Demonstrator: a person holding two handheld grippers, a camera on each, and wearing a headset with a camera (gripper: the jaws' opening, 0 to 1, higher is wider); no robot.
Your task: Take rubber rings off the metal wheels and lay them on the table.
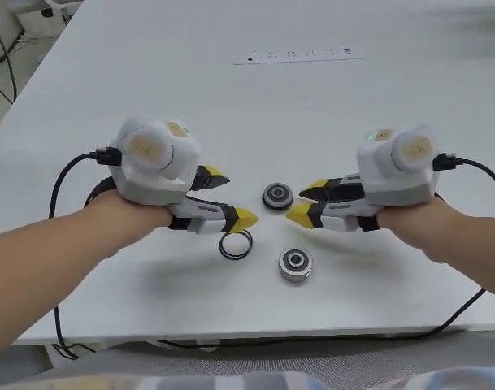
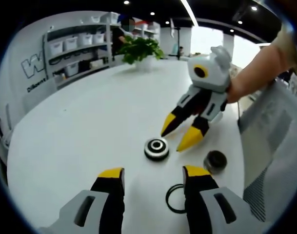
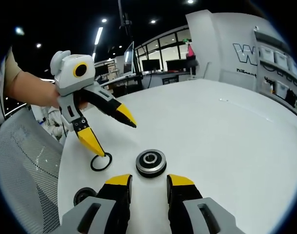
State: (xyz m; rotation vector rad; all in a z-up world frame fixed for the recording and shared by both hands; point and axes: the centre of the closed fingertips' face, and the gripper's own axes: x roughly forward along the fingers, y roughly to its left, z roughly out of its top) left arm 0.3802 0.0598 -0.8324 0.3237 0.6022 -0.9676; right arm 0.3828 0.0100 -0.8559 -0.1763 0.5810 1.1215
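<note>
I see L gripper (image 1: 237, 197) & R gripper (image 1: 297, 202) both released, nothing held; wheel (image 1: 277, 196) between tips mid frame, rings (image 1: 236, 244) on table (image 1: 353, 106) below-left, 2nd wheel (image 1: 296, 264) below-right

Two wheels: a far wheel (image 1: 277, 196) and a near wheel (image 1: 296, 263). The loose rings (image 1: 236, 244) look like two, overlapped, though that is unclear. Two grippers: left gripper (image 1: 239, 196), right gripper (image 1: 296, 202).

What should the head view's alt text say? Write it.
The left gripper and right gripper, both open, face each other over a white table. Two metal wheels sit near their tips, and loose black rings lie by the left tips.
</note>
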